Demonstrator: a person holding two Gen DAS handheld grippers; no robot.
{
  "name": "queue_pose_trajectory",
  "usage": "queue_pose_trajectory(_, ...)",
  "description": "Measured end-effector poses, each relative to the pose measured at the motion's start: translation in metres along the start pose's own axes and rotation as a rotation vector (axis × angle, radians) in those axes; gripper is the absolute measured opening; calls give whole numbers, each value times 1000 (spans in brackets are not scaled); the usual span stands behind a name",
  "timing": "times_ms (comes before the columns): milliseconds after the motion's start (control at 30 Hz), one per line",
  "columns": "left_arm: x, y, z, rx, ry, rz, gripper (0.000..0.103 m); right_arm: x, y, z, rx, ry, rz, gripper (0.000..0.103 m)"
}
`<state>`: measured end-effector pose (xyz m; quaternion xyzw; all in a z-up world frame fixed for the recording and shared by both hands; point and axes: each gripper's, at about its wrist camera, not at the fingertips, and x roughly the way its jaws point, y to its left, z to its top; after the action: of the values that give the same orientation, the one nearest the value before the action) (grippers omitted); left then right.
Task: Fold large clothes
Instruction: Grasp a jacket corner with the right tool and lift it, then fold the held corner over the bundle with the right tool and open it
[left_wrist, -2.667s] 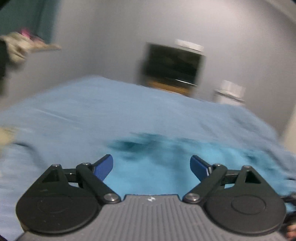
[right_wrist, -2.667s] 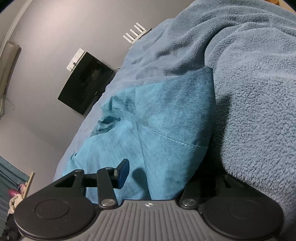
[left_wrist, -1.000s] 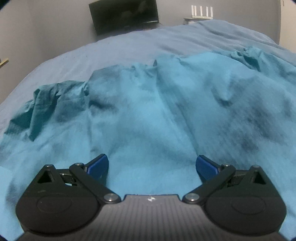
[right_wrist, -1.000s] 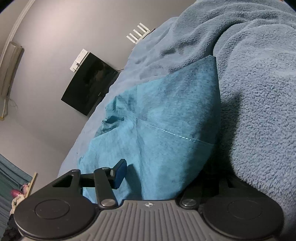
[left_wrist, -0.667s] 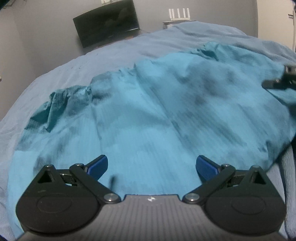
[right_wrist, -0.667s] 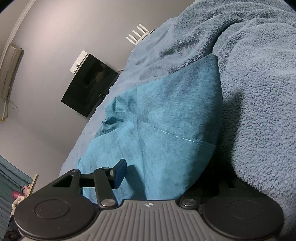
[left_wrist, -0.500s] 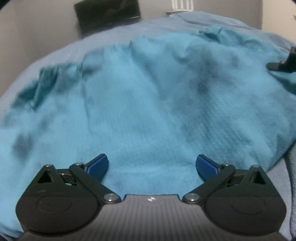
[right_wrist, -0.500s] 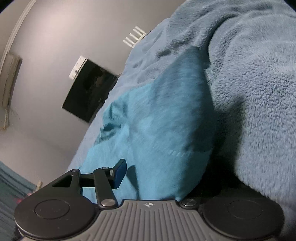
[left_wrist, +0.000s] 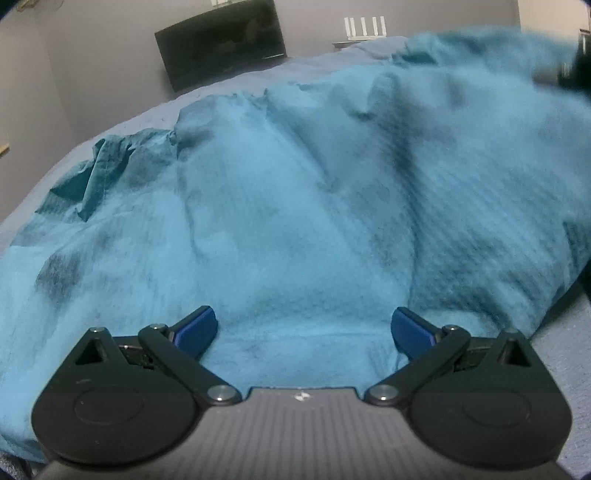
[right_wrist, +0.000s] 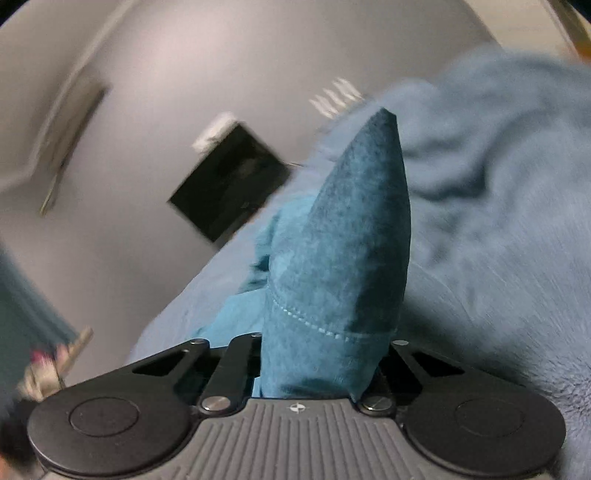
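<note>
A large teal garment (left_wrist: 295, 203) lies crumpled across the bed. My left gripper (left_wrist: 304, 328) hovers low over its near edge, blue pads wide apart with only cloth beneath them. In the right wrist view, my right gripper (right_wrist: 321, 369) has its jaws closing on a stitched corner of the garment (right_wrist: 343, 258). The cloth is pinched between them and stands up in a cone, hiding the pads. In the left wrist view, the right gripper (left_wrist: 569, 70) shows as a dark blur at the garment's raised far right corner.
A blue-grey fleece blanket (right_wrist: 498, 240) covers the bed and bunches up on the right. A dark screen (left_wrist: 221, 40) hangs on the grey wall beyond the bed. A white router (left_wrist: 364, 27) with antennas sits next to it.
The right jaws have come together on the garment corner and lifted it, so the cloth now stands up. The left gripper shifted across the garment, still open.
</note>
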<state>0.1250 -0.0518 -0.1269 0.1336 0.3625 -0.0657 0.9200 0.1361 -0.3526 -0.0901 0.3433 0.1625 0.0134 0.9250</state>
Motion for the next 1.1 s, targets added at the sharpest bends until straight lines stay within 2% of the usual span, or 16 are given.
queue_pose_trajectory(133,1,2,-9,-5,-26,-5,103,-15,57,-7,-241,-28,8,13)
queue_pose_trajectory(333,0,6,-11,-15,-46,-21,103,-18,139,-21,-451,-18,15,13)
queue_pose_trajectory(500,-1,14,-9,-11,-38,-52,103,-23,191,-47,-647,-24,47,13)
queue_pose_trajectory(533,-3,17,-8,-7,-34,-64,99,-27,201,-53,-684,-29,55,13)
queue_pose_trajectory(567,-8,21,-6,11,-22,-78,94,-29,209,-57,-723,-39,61,12)
queue_pose_trajectory(633,-23,33,-1,31,-22,-64,91,-32,224,-65,-810,-62,72,12)
queue_pose_trajectory(700,-48,60,7,21,-75,-28,91,-34,236,-73,-869,-68,82,12)
queue_pose_trajectory(767,-68,96,15,-34,-114,12,92,-36,246,-84,-929,-67,86,12)
queue_pose_trajectory(833,-85,139,20,-175,-141,42,91,-39,260,-102,-1010,-68,91,12)
queue_pose_trajectory(933,-100,192,16,-369,-170,-18,91,-52,277,-125,-1086,-59,116,12)
queue_pose_trajectory(967,-100,203,15,-395,-153,-30,91,-52,281,-131,-1102,-52,129,12)
queue_pose_trajectory(1000,-99,211,15,-405,-138,-12,91,-56,286,-137,-1116,-44,139,12)
queue_pose_trajectory(1100,-95,231,7,-434,-119,98,91,-52,305,-159,-1173,-9,164,12)
